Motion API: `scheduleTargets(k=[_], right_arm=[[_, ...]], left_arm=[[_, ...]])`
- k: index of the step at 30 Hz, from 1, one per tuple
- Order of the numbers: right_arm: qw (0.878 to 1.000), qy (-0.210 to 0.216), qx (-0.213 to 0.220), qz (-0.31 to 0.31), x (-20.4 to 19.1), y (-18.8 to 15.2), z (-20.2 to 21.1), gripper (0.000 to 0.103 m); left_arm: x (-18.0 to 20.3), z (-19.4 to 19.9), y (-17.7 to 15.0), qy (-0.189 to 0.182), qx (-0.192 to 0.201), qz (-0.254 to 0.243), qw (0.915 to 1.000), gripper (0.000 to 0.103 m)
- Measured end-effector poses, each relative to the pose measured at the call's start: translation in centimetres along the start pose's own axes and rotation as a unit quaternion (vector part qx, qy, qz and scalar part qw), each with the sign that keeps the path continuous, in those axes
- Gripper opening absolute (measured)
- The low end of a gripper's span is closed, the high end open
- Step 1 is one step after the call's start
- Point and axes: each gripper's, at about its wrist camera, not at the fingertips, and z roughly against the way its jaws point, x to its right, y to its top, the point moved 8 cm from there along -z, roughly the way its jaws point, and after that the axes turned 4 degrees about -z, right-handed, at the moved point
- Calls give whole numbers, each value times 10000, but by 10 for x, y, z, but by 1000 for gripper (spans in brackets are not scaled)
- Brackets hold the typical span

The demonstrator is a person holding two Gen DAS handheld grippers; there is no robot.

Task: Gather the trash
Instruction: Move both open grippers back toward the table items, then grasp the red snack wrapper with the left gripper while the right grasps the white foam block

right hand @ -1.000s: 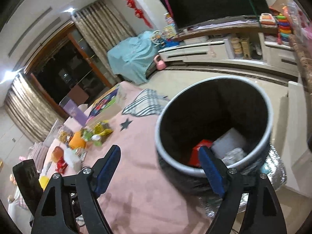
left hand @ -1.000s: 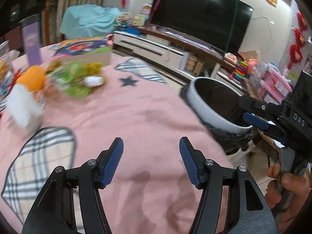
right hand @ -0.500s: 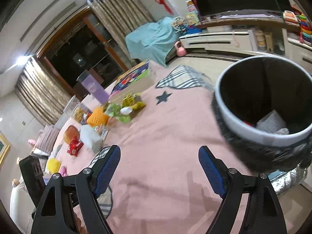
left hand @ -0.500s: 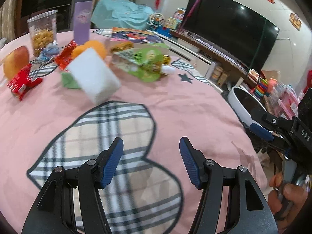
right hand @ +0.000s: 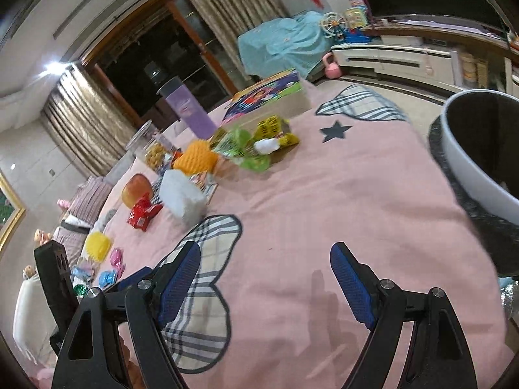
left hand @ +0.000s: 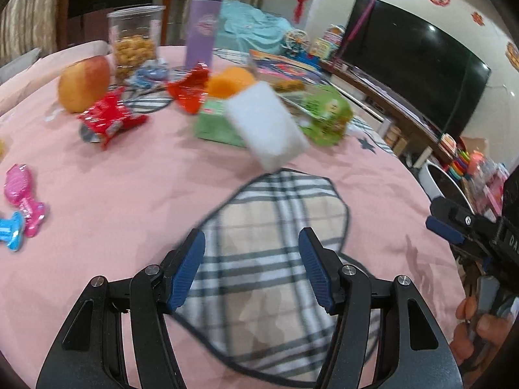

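On the pink tablecloth [left hand: 136, 201] lies a heap of trash and snacks. A white foam block [left hand: 266, 123] sits in its middle, with a red wrapper [left hand: 107, 120] to its left and a green packet [left hand: 327, 116] to its right. In the right wrist view the white foam block [right hand: 181, 196], the red wrapper [right hand: 142, 214] and the green packet [right hand: 243, 149] lie far ahead. My left gripper [left hand: 251, 259] is open and empty over a plaid patch [left hand: 279, 214]. My right gripper [right hand: 264, 275] is open and empty too. The white trash bin [right hand: 470, 162] stands at the table's right edge.
An apple [left hand: 82, 84], an orange spiky ball [left hand: 228, 81], a clear snack jar [left hand: 134, 43] and a purple tumbler [left hand: 201, 29] stand behind the heap. Pink and blue toys [left hand: 22, 201] lie at the left. A television [left hand: 415, 58] and a low cabinet are beyond the table.
Both grippers have swung left, away from the bin and toward the heap on the table. The foam block and wrappers now sit nearer and more central. Jaws kept the same width.
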Motion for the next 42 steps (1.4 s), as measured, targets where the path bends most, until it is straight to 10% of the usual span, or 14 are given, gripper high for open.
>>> scheduleTargets(k=[23,36,42], right_arm=[[9908,215,-422,1271,-105,-6,-91,84],[9838,-181,-545,1701,-119,5,-136,83],[9838,-277,-595,1669,-112,5,-140,57]], left_arm=[[-128,-3,53,924,357,842,9915,81],[-144,-44,83,1283,138,447,9906,81],[-134,-56,78,1080,-33,208,9939,33]])
